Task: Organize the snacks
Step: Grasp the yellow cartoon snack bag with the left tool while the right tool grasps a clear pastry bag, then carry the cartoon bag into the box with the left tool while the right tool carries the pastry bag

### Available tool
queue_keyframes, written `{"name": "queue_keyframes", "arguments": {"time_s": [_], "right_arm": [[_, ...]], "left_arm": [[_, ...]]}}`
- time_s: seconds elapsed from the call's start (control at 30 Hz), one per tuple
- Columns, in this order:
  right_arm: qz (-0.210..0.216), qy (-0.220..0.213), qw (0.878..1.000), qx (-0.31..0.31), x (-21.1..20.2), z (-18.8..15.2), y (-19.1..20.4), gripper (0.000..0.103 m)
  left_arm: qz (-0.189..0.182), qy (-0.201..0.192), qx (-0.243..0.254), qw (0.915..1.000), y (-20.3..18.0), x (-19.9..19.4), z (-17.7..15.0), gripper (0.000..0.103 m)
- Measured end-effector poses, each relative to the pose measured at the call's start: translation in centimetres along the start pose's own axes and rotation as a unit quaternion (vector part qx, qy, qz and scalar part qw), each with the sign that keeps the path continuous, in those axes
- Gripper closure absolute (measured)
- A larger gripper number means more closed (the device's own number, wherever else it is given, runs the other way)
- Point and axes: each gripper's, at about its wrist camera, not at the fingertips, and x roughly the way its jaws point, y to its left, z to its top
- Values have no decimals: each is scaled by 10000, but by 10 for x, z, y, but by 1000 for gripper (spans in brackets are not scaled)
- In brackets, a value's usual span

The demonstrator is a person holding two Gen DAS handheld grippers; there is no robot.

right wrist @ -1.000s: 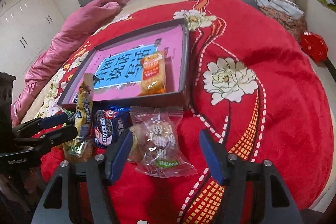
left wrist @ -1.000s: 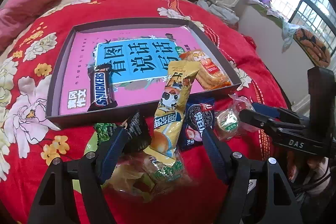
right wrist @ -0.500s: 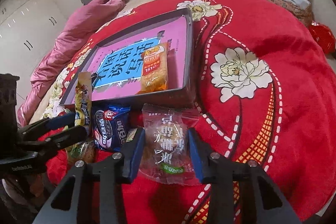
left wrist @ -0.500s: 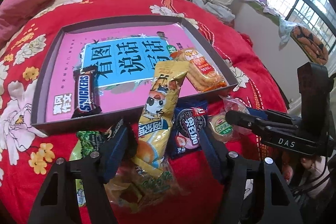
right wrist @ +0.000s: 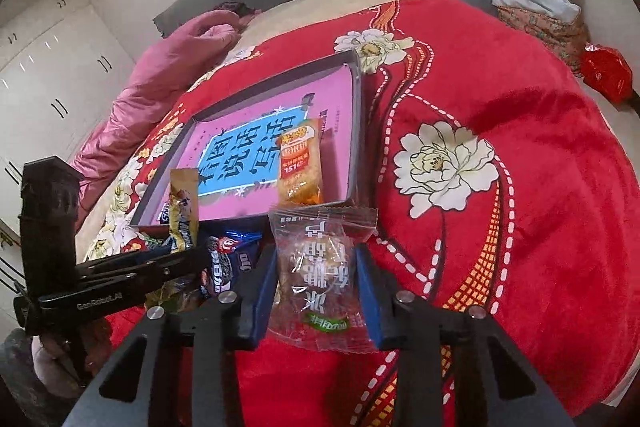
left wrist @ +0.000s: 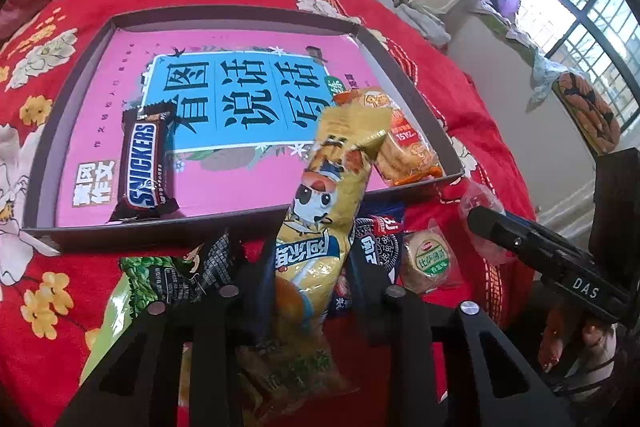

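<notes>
1. Red flowered bedding (right wrist: 500, 99) is serving as the work surface, with folded clothes piled at twelve o'clock and a window at two o'clock in the left view.
2. Sitting on the bedding is a shallow dark tray (left wrist: 44, 155) lined with a pink book cover; inside it are lying a chocolate bar (left wrist: 145, 163) at nine o'clock and an orange cracker pack (left wrist: 404, 143) at three o'clock.
3. Closing on a long yellow snack packet (left wrist: 320, 227) is the left gripper (left wrist: 308, 267), its jaws narrowing until they are pinching the wrapper, whose top end is leaning over the tray's near wall.
4. Squeezing a clear cookie bag (right wrist: 320, 267) is the right gripper (right wrist: 316, 287), jaws nearly together, the bag lying just outside the tray's near right corner.
5. Waiting outside the tray are a blue cookie pack (left wrist: 380, 243), a round cake in clear wrap (left wrist: 430, 259) and a green-and-black packet (left wrist: 180, 267).
6. Two snacks appear sorted; two are being gripped and at least three more are remaining, so the job looks under halfway.
</notes>
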Motion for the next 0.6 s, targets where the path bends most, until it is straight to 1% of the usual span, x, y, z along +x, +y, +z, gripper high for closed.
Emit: {"name": "queue_keyframes", "arguments": {"time_s": [0.13, 0.43, 0.6], "right_arm": [[72, -100, 9999, -76, -4, 1, 4, 65], [237, -272, 9988, -340, -10, 1, 17, 65], [294, -354, 9976, -522, -13, 1, 27, 65]], "left_arm": [[21, -47, 59, 10000, -2, -2, -2, 79], [-130, -173, -182, 9996, 10, -26, -9, 79], [-121, -275, -171, 9994, 10, -37, -9, 79]]}}
